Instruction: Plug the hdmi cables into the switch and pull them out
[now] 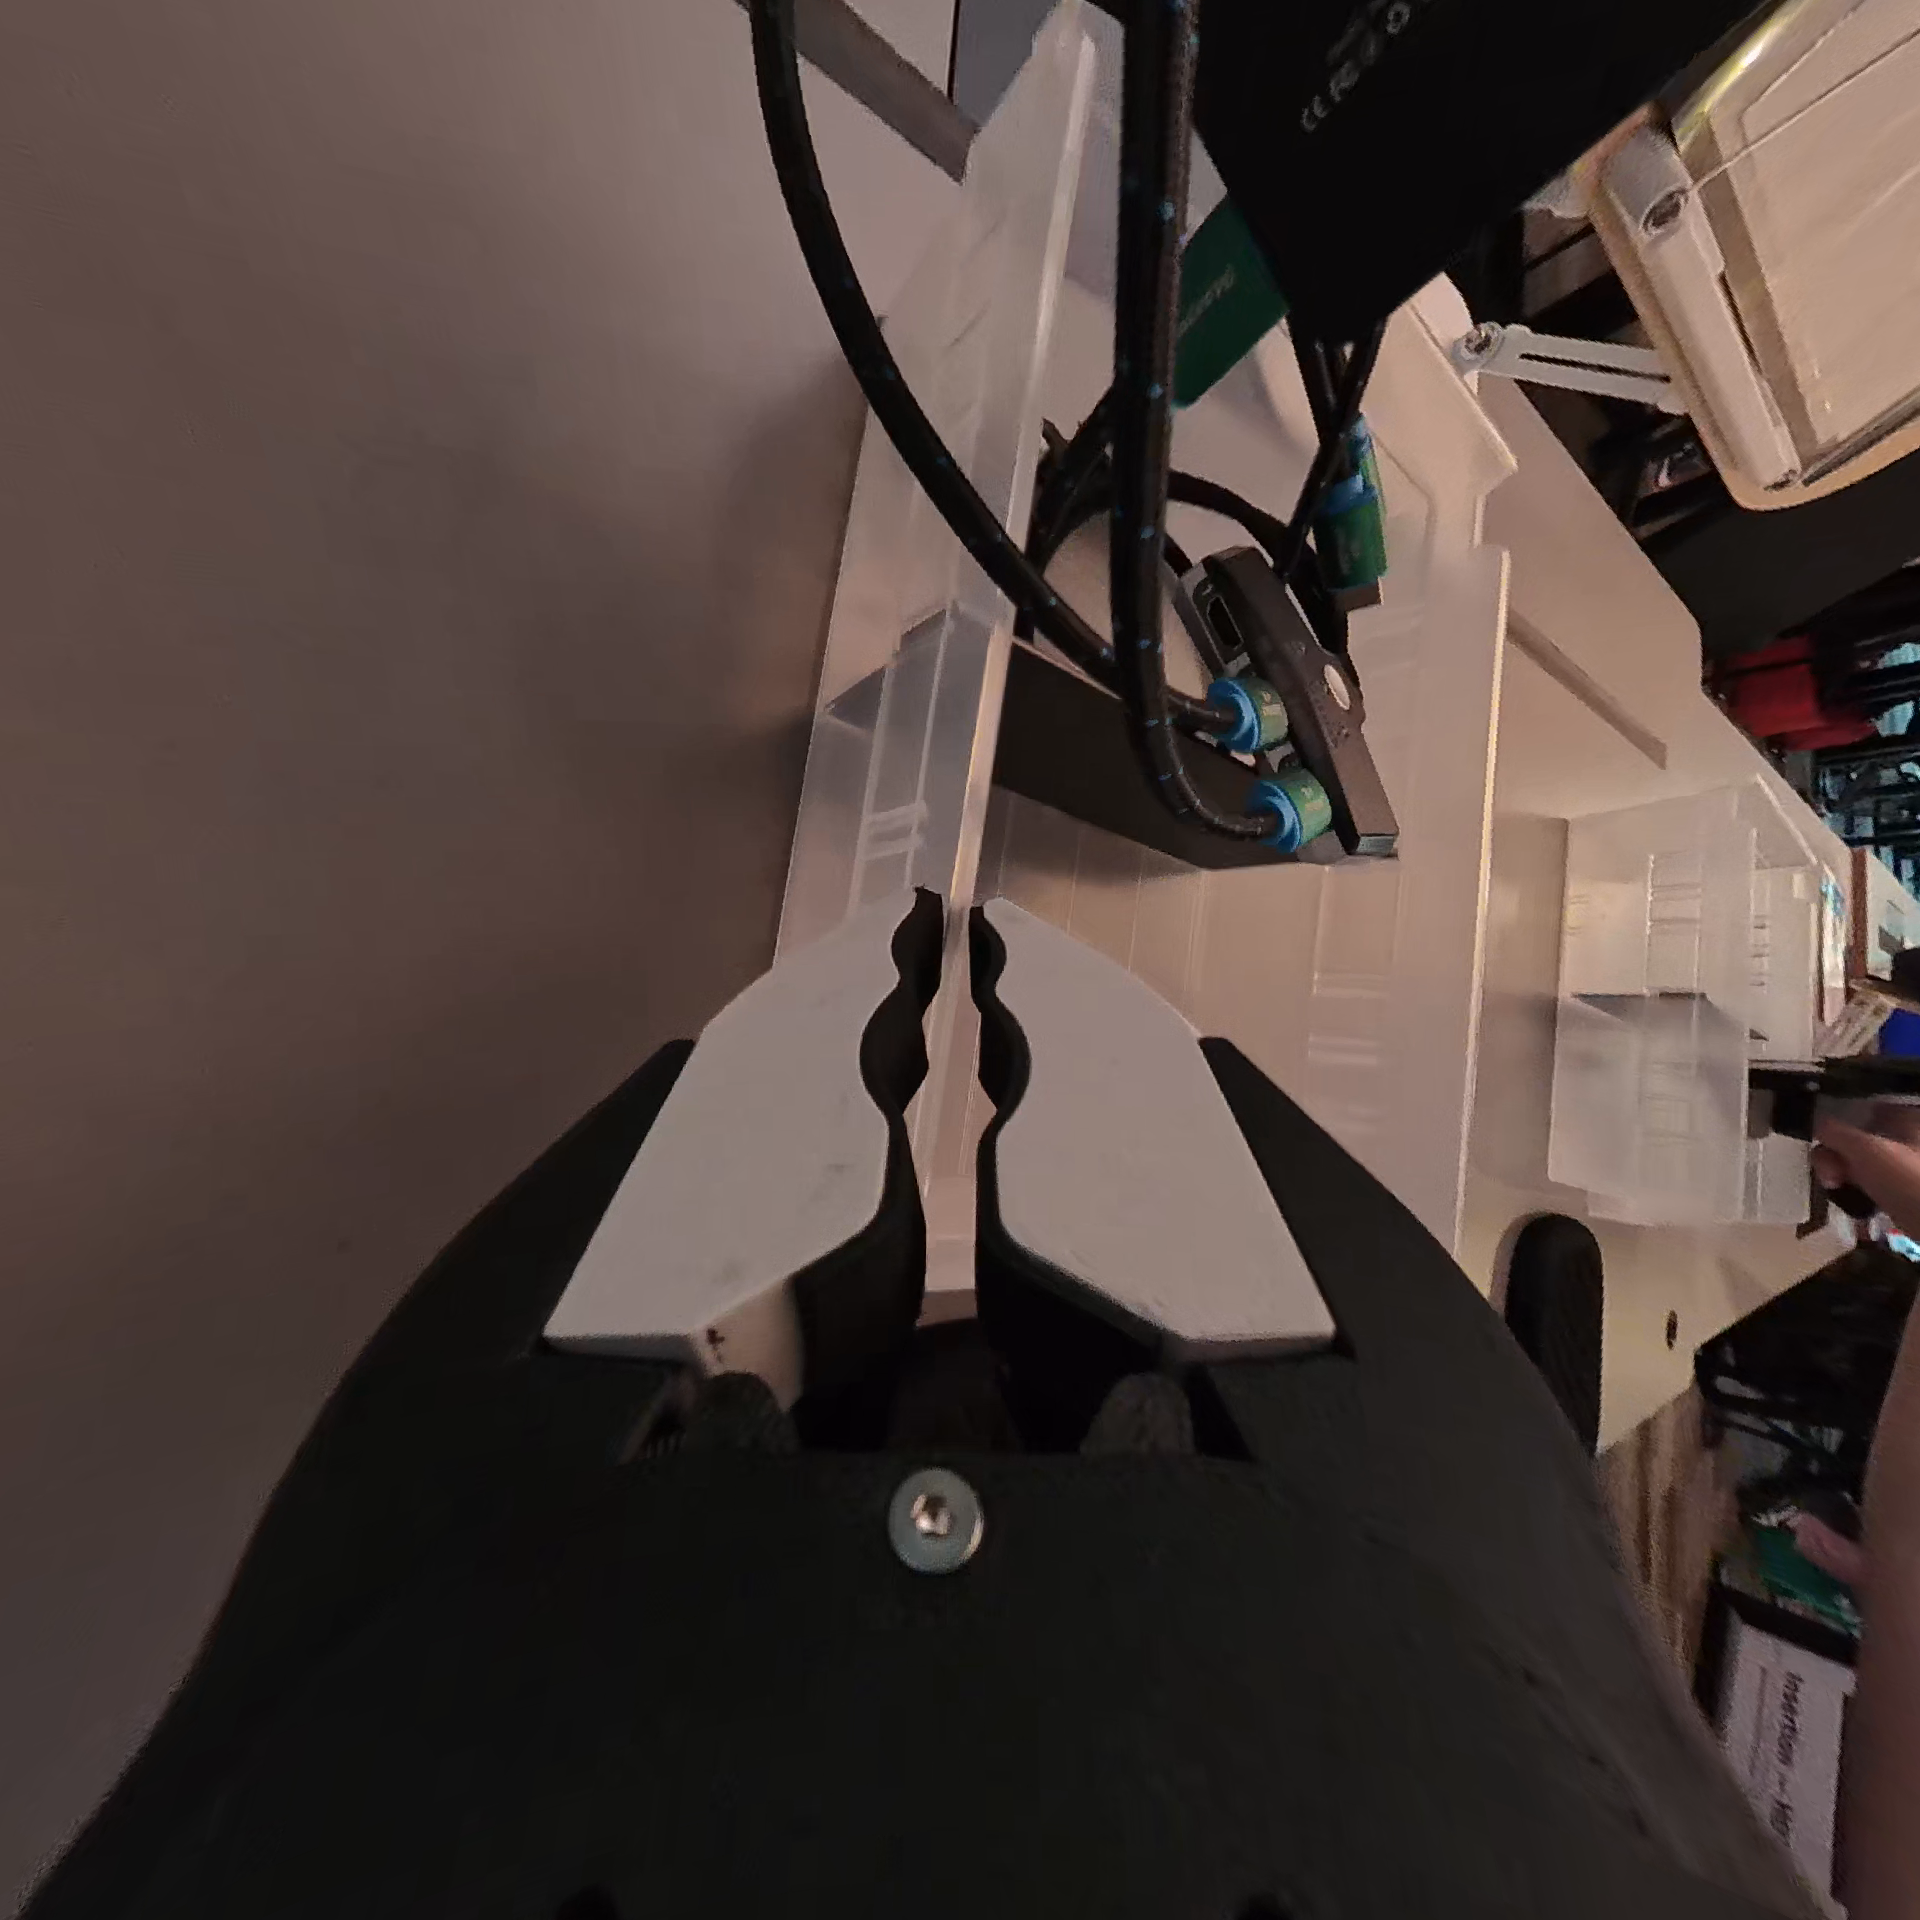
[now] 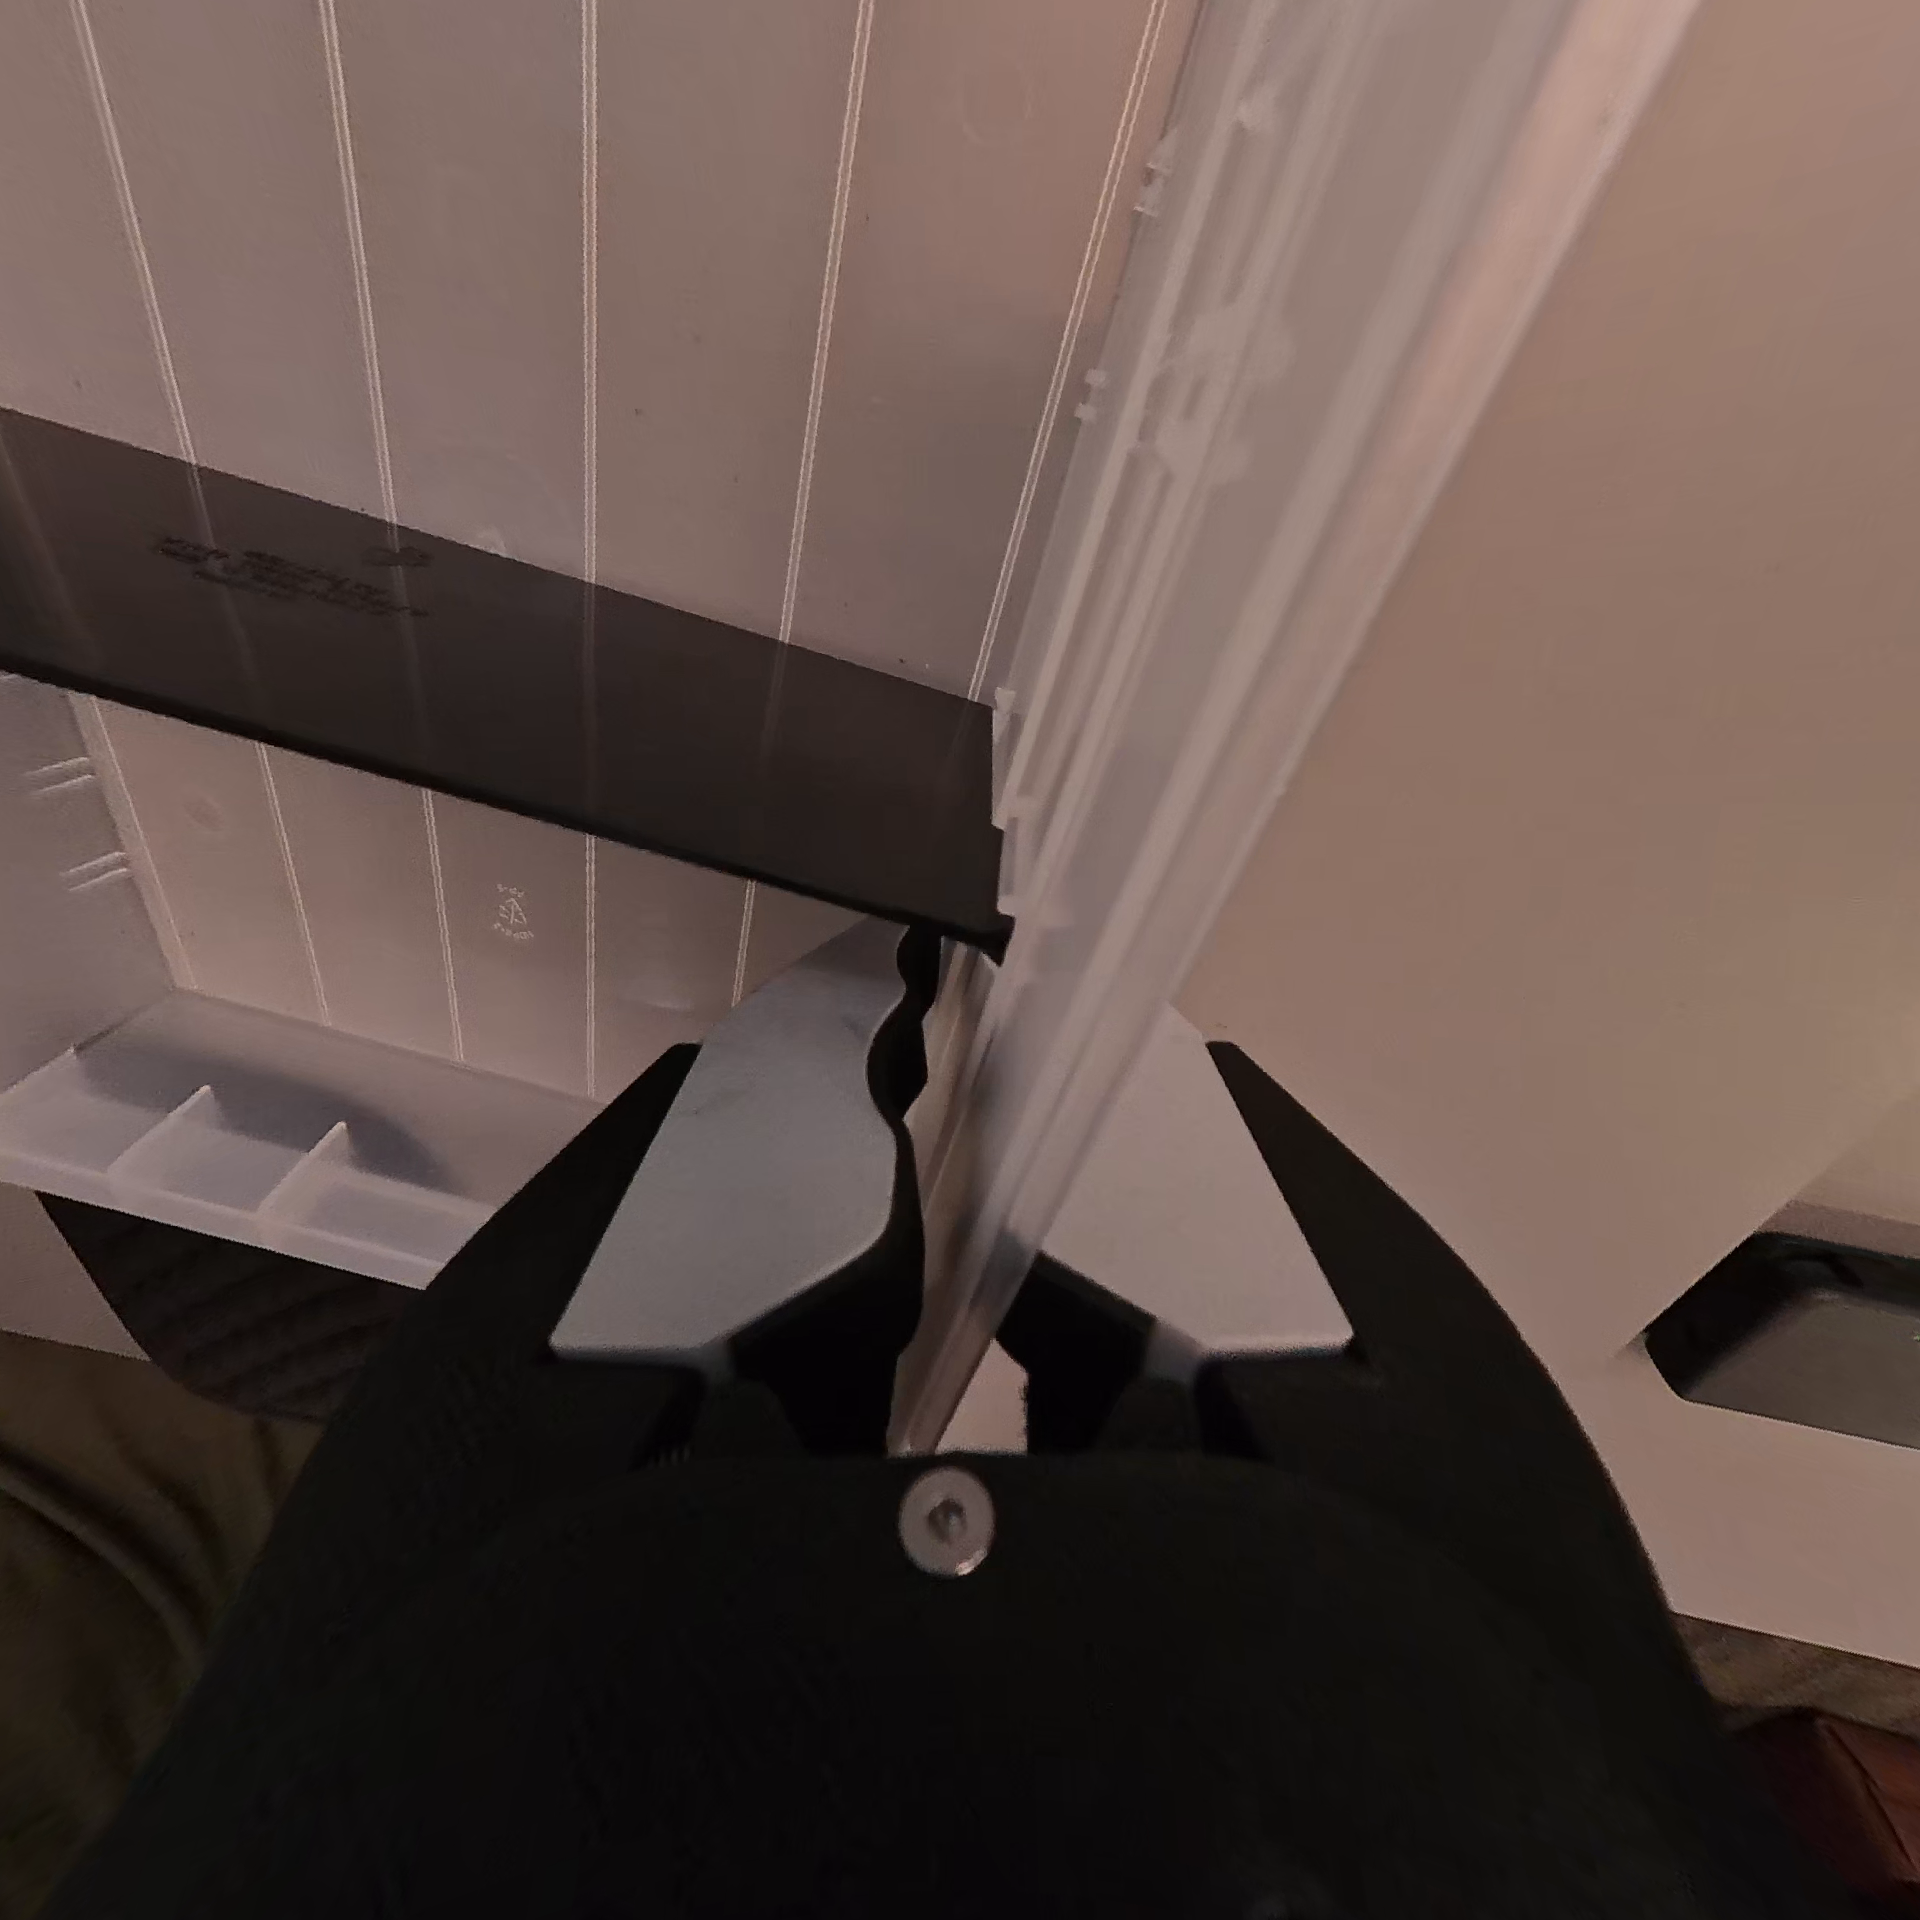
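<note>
An indoor workspace, most likely a lab or workshop. A translucent plastic storage bin point(image 1: 1164, 935) with ribbed walls held braided black cables point(image 1: 1143, 582) with blue and green plugs and a small black switch box point(image 1: 1288, 707). Beyond the bin stood cluttered shelving point(image 1: 1829, 644) with red and dark equipment, too blurred to identify. A white printed box point(image 1: 1766, 1756) sat low at the right. A plain beige wall point(image 1: 364, 623) filled the left side under dim, warm lighting.
</note>
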The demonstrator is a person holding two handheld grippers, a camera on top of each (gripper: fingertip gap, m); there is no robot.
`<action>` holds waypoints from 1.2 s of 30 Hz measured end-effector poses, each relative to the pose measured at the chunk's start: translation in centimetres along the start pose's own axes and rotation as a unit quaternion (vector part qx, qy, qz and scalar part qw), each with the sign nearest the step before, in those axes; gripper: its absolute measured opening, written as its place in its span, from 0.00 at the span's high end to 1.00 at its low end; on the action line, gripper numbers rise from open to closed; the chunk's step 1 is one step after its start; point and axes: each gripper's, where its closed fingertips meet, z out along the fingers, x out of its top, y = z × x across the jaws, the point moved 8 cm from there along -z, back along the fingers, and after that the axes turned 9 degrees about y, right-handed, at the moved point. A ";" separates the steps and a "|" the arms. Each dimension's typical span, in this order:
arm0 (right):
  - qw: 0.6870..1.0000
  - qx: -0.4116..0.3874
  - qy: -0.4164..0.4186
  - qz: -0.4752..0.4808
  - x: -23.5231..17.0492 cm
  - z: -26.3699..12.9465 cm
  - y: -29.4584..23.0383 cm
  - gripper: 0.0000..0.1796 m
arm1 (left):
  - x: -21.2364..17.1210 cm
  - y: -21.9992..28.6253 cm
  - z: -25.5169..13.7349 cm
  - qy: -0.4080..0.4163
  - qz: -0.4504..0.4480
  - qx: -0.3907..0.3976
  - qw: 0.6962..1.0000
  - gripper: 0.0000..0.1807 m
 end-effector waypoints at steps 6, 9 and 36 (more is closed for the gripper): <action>1.000 0.002 0.001 -0.008 0.0 0.0 0.0 0.97 | -0.3 0.2 -0.3 -0.014 0.011 0.004 1.000 0.98; 1.000 -0.001 0.000 -0.010 0.1 0.0 0.1 0.96 | -0.3 0.2 -0.3 -0.015 0.004 0.003 1.000 0.98; 0.984 -0.114 0.013 -0.133 0.6 -0.9 0.6 0.66 | 2.7 3.3 -7.2 0.212 0.050 -0.005 0.976 0.88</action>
